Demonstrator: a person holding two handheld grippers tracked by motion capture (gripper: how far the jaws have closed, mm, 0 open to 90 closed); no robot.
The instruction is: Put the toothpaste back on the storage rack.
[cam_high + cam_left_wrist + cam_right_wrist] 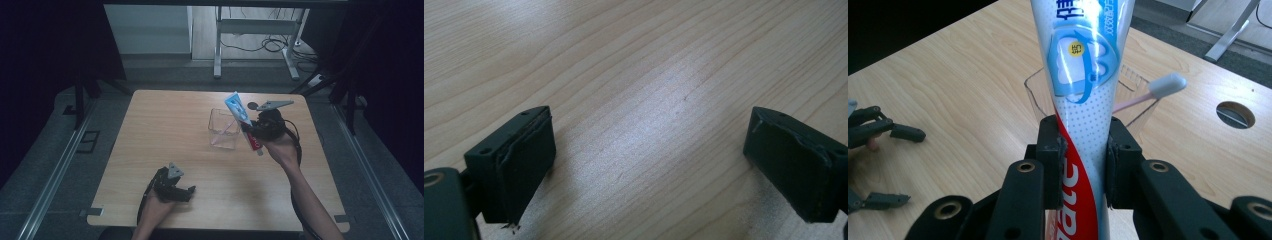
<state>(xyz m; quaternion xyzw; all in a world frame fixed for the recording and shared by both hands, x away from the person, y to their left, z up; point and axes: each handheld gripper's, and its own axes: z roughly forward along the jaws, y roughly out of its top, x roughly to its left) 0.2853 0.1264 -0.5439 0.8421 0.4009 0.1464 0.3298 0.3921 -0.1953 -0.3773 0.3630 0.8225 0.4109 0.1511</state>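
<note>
My right gripper [254, 131] is shut on a toothpaste tube [242, 120], held tilted in the air just right of a clear plastic box [223, 129]. In the right gripper view the tube [1083, 90] is white, blue and red, pinched between both pads of the gripper [1083, 160], with the box [1038, 95] behind it. A pink toothbrush [1153, 92] leans in that box, its white head sticking out at the right. My left gripper [180, 192] rests low near the table's front edge, jaws wide apart; between them [649, 165] lies bare wood.
The wooden table [165, 135] has a round cable hole [253, 105] near its far right corner. Beyond the far edge stand metal desk legs [218, 55] and floor cables. Dark curtains hang on both sides.
</note>
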